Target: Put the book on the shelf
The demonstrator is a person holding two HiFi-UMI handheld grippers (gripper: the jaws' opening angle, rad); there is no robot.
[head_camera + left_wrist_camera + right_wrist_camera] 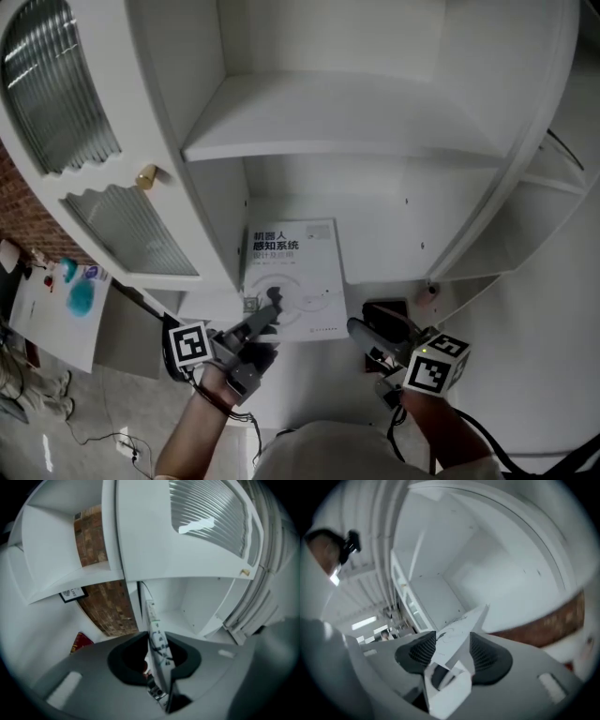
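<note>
**Glass, brick and a blotched sheet beside the cabinet**

At upper left we see a white cabinet door (89,178) with two ribbed glass panes (56,84) and a small gold knob (145,175). Behind it stands a brick wall (110,606), with a framed label (72,593) near it. Lower left we find a white sheet (66,305) with teal blotches, and a cable (103,436) on the pale floor (56,412).

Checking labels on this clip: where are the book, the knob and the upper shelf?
book (300,272): head view, cover centre.
knob (145,176): head view, its round head.
upper shelf (347,122): head view, bare top.
</note>
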